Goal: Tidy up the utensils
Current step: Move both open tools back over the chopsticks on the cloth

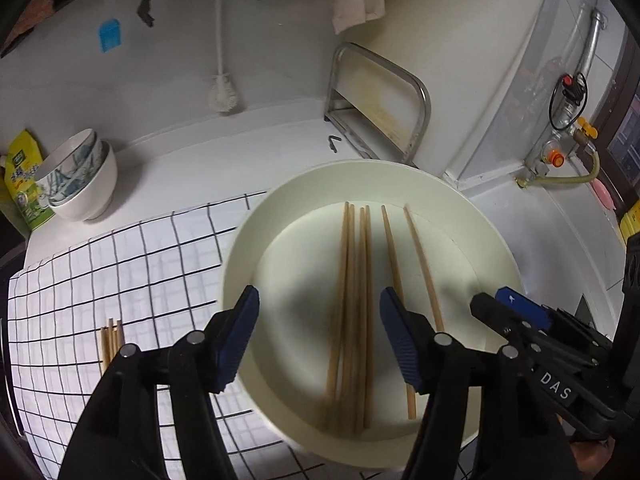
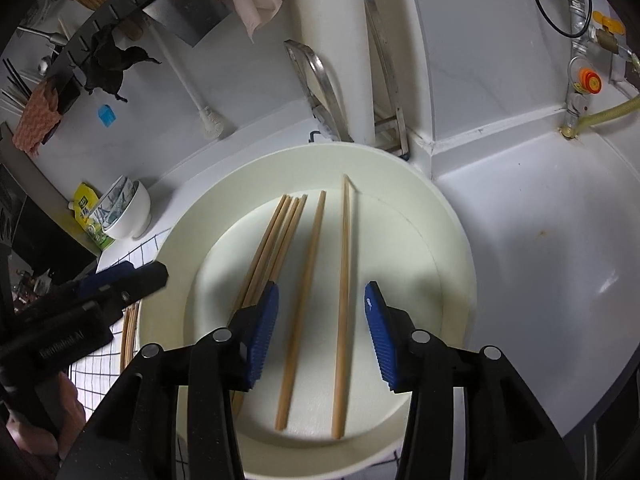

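A cream round basin (image 1: 492, 240) (image 2: 452, 248) holds several wooden chopsticks: a bundle (image 1: 352, 312) (image 2: 276, 240) and two loose ones (image 1: 420, 256) (image 2: 344, 280). My left gripper (image 1: 320, 336) is open and empty above the basin, its jaws either side of the bundle. My right gripper (image 2: 322, 332) is open and empty above the basin, its jaws either side of the two loose chopsticks; it also shows in the left wrist view (image 1: 516, 312). More chopsticks (image 1: 111, 338) (image 2: 130, 332) lie on the checked cloth (image 1: 132, 264) left of the basin.
Stacked white bowls (image 1: 80, 176) (image 2: 128, 208) and a yellow bag (image 1: 22, 176) stand at the back left. A steel rack (image 1: 380, 100) stands behind the basin. A white brush (image 1: 222, 88) hangs on the wall. Gas valves and a hose (image 1: 560, 160) are at the right.
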A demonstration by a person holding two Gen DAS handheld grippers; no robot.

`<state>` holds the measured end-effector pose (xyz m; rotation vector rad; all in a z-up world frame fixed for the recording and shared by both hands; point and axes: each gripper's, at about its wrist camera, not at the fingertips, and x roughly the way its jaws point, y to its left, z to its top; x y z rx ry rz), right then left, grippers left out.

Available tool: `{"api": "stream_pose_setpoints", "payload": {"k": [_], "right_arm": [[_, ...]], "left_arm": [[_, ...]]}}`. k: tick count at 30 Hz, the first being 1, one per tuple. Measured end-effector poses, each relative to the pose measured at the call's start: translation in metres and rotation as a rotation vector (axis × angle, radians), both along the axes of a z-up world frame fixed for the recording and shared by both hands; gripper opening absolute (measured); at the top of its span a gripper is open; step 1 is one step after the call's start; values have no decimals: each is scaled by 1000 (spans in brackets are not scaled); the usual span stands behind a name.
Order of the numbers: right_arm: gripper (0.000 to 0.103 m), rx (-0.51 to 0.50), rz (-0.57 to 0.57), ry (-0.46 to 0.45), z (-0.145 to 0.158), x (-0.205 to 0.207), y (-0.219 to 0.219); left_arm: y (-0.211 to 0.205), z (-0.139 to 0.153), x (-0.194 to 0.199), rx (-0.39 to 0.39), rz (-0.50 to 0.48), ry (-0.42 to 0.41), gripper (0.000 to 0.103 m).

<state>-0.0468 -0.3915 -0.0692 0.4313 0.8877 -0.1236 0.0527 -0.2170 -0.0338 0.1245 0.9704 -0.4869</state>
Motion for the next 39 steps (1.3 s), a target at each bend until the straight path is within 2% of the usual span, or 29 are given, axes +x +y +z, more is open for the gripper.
{"api": "stream_pose_setpoints", "payload": {"k": [11, 21, 28, 33, 39], "right_arm": [[43, -18, 57, -28, 24, -14, 50], [44, -30, 190, -42, 37, -8, 134], [48, -39, 294, -37, 35, 0, 197], [49, -28, 348, -1, 16, 8, 235], [50, -43, 375, 57, -14, 17, 271]], "left_arm": [[64, 26, -14, 16, 66, -37, 68], [146, 28, -22, 43, 166, -51, 73], [219, 11, -25, 69, 262, -16, 79], [258, -12, -22, 92, 323, 33, 79], [285, -33, -22, 116, 339, 52, 80]]}}
